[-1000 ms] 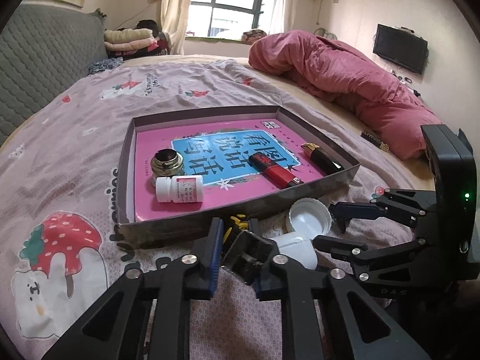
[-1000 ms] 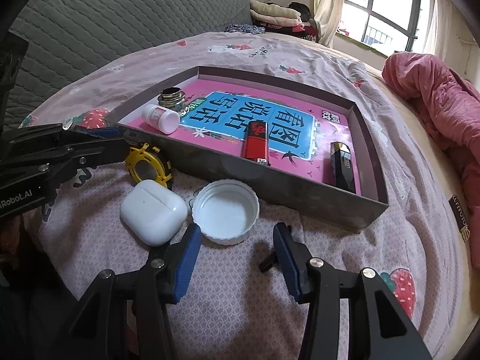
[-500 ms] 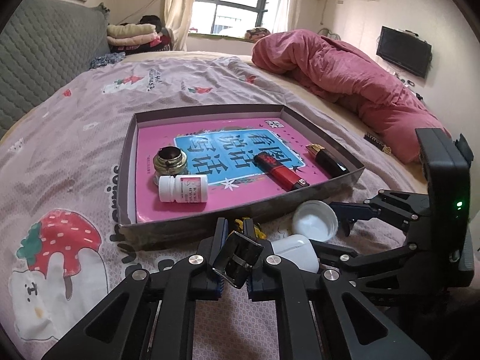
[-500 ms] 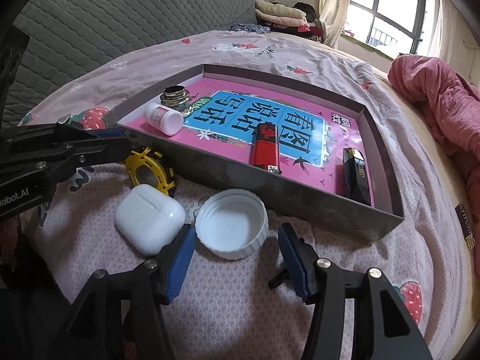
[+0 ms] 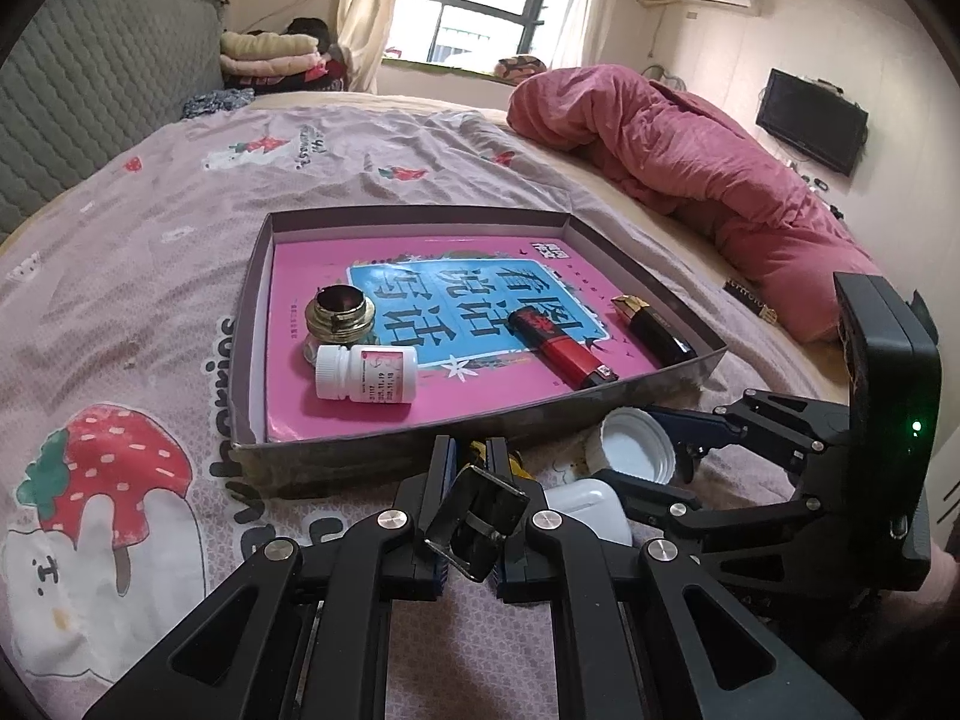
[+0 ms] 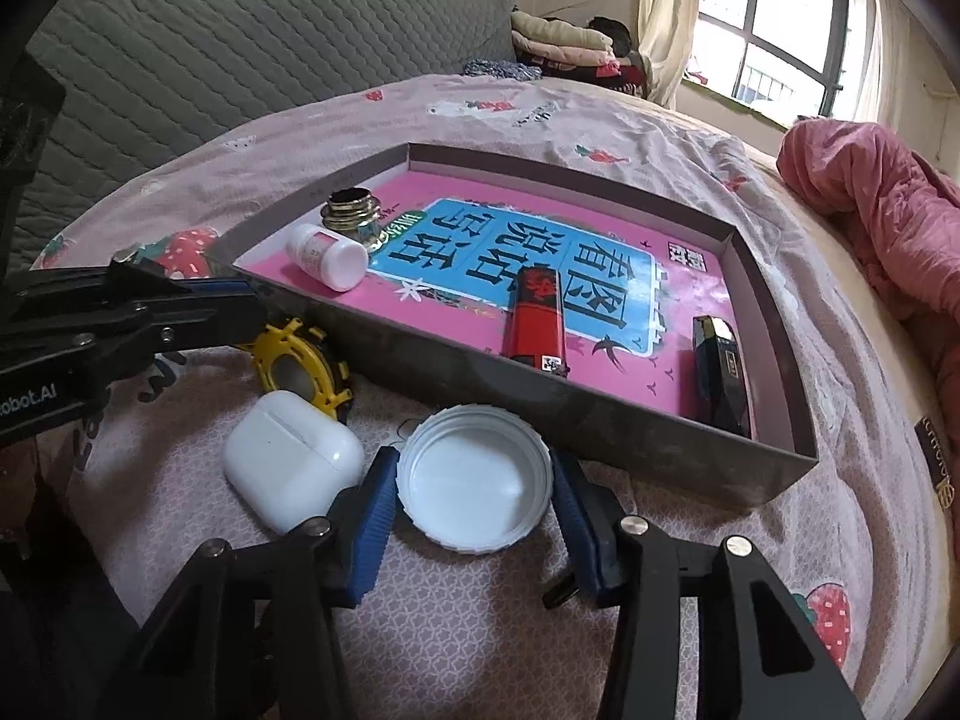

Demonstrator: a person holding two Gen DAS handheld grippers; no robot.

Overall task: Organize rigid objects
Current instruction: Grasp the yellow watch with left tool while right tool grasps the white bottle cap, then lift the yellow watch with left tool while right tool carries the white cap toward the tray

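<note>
- The white cap (image 6: 474, 480) lay open side up on the bed sheet (image 6: 480, 612), just outside the near wall of the grey box (image 6: 600, 444), with the white earbud case (image 6: 291, 468) just beside it.
- My right gripper (image 6: 474, 516) was open around the cap, one blue pad on each side of the rim. I could not tell whether the pads were touching it yet.
- I judged the cap light, stiff and thin-walled. The ribbed rim looked like the best place to pinch, across its full width. A hard squeeze might flex it or pop it out.
- My left gripper (image 5: 471, 516) was closed on a small black buckle-like piece (image 5: 474, 519), held tilted between the pads. The fisheye blurred it, so the name is only a guess.
- The piece seemed rigid and light, and the grip on its flat sides looked secure.
- Both grippers sat low over the sheet, pointing toward the box. In the left wrist view the right one reached in from the side.
- A yellow ring (image 6: 300, 366) lay against the box wall, partly hidden by the left gripper.
- In the box, on a pink book (image 5: 420, 306), were a pill bottle (image 5: 366, 373), a brass fitting (image 5: 341, 315), a red lighter (image 5: 561, 348) and a black lighter (image 5: 654, 327).
- I judged that the cap, earbud case and ring were still to be boxed.
</note>
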